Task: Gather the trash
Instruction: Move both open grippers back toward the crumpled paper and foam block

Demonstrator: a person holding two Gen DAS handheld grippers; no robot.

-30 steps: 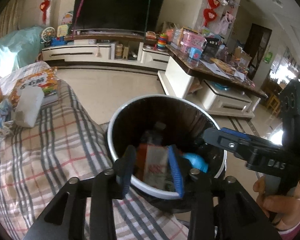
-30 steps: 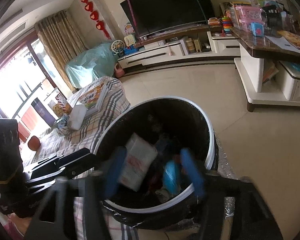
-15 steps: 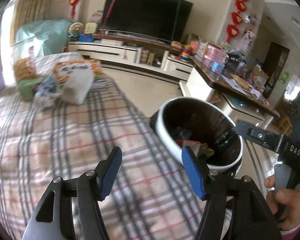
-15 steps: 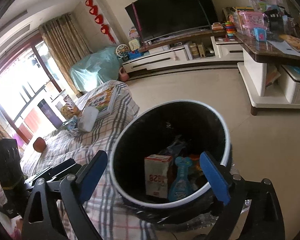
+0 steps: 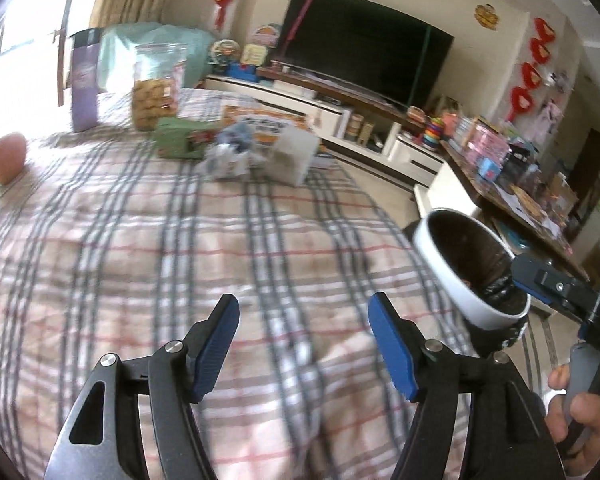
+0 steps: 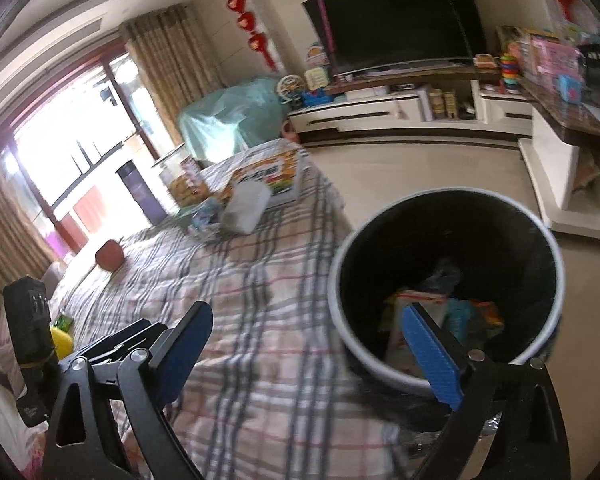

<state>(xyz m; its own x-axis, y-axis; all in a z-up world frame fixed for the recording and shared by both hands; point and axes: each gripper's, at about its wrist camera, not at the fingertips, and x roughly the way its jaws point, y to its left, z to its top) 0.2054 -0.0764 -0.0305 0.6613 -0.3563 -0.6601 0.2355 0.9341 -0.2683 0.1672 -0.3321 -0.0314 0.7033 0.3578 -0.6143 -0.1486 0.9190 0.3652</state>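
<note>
We are holding our left gripper (image 5: 304,344) wide open over the checked cloth (image 5: 180,248), and it is holding nothing. Our right gripper (image 6: 312,356) is wide open too, with nothing in it, and it is hanging by the near rim of the trash bin (image 6: 556,256). The bin is standing just beside the cloth-covered table, with a black bag inside. Down in it, a white carton (image 6: 410,304) and a blue thing (image 6: 458,312) are lying among other bits. There may be print on the carton, but it is too blurry for us to read. At the far end of the cloth, a white box (image 5: 292,154) is sitting beside some crumpled wrappers (image 5: 230,152), a green box (image 5: 178,142), an orange book (image 5: 260,118) and a clear jar of snacks (image 5: 156,88). We cannot read the words on any of them. A brown round thing (image 5: 6,158) is lying alone at the left edge. Nothing is standing between our grippers and that pile. A big black TV (image 5: 364,52) is hanging on the wall behind.
</note>
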